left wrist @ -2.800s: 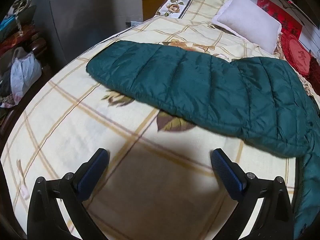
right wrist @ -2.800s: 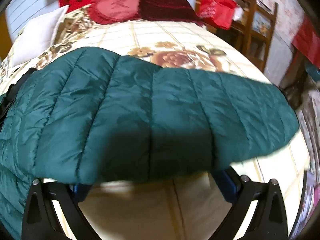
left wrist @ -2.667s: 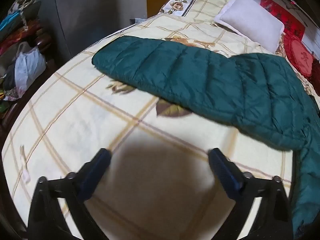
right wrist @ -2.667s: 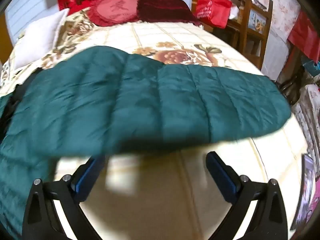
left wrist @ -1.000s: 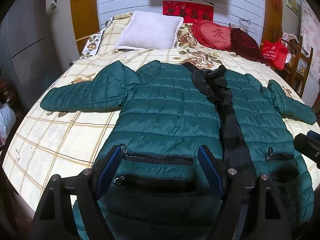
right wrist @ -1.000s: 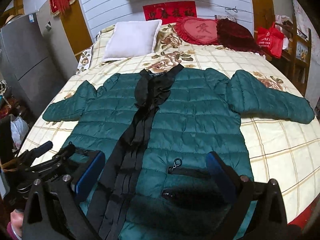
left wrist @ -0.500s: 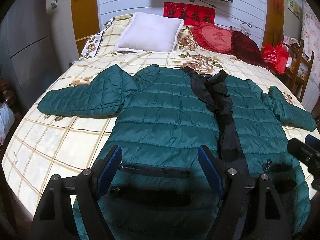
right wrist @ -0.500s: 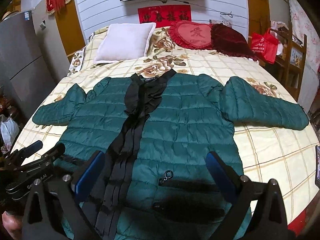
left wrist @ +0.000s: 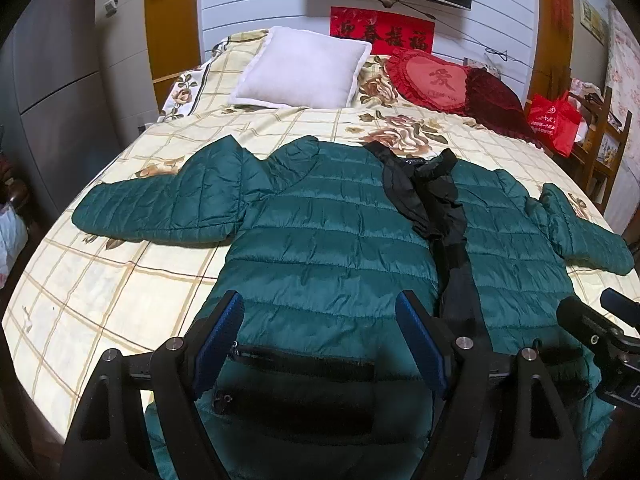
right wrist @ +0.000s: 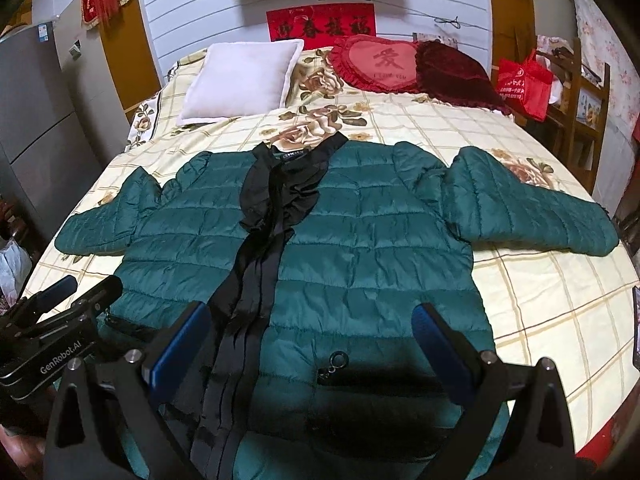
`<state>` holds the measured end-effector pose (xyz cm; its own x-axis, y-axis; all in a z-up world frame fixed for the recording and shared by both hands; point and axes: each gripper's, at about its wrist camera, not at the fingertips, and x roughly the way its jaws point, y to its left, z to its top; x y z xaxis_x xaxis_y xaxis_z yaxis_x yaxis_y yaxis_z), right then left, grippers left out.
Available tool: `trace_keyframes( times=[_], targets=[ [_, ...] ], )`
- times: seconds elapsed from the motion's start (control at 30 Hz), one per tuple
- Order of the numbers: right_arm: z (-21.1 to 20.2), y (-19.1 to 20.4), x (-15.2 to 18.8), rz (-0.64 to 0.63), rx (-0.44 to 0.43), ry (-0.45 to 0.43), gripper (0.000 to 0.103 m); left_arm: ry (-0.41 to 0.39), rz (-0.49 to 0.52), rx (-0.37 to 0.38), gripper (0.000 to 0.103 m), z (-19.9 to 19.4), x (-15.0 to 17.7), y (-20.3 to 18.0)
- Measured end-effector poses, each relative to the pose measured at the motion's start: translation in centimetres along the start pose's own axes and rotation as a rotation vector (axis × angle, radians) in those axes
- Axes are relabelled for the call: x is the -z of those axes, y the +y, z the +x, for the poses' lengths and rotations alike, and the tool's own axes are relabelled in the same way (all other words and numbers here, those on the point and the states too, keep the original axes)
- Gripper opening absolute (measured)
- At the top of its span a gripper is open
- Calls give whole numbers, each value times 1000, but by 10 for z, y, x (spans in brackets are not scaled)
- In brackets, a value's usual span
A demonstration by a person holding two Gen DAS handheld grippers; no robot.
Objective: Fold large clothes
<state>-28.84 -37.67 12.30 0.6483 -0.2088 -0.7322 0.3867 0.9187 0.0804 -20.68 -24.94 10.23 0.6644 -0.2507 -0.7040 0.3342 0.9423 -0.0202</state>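
A dark green quilted jacket point(left wrist: 332, 232) point(right wrist: 360, 248) with a black ruffled front trim point(left wrist: 436, 196) point(right wrist: 276, 200) lies flat, front side up, on the bed point(left wrist: 120, 280) point(right wrist: 560, 312), both sleeves spread out sideways. My left gripper point(left wrist: 320, 320) hovers open above the jacket's left hem and zipped pocket point(left wrist: 304, 360), with nothing between its blue pads. My right gripper point(right wrist: 312, 332) hangs open above the right hem and its pocket zipper ring point(right wrist: 338, 358). Each gripper shows at the edge of the other's view.
A white pillow point(left wrist: 300, 76), a red heart cushion point(left wrist: 436, 80) and a dark red cushion point(left wrist: 496, 100) lie at the head of the bed. A wooden chair with a red bag point(right wrist: 524, 84) stands on the right, grey cabinets point(left wrist: 52, 100) on the left.
Both views swung from the sleeves to the foot of the bed, facing the whole jacket. Over the last second both grippers drew back slightly; the jacket has not moved.
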Motion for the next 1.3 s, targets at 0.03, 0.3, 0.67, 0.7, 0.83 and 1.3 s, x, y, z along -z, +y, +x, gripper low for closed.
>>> trace_keyframes(
  times=[0.03, 0.3, 0.67, 0.7, 0.83, 1.3],
  targets=[
    [1, 0, -1, 0, 0, 2, 102, 1, -1, 1, 72, 1, 0, 0],
    [12, 1, -3, 6, 5, 20, 102, 12, -8, -5, 72, 7, -3, 0],
    [16, 2, -5, 6, 7, 26, 102, 21, -8, -4, 72, 13, -2, 1],
    [16, 2, -5, 6, 7, 26, 102, 22, -9, -5, 72, 13, -1, 2],
    [16, 3, -6, 8, 7, 28, 102, 28, -15, 7, 72, 8, 1, 3],
    [1, 10, 14, 6, -10, 24, 102, 54, -28, 23, 72, -8, 27, 11]
  ],
)
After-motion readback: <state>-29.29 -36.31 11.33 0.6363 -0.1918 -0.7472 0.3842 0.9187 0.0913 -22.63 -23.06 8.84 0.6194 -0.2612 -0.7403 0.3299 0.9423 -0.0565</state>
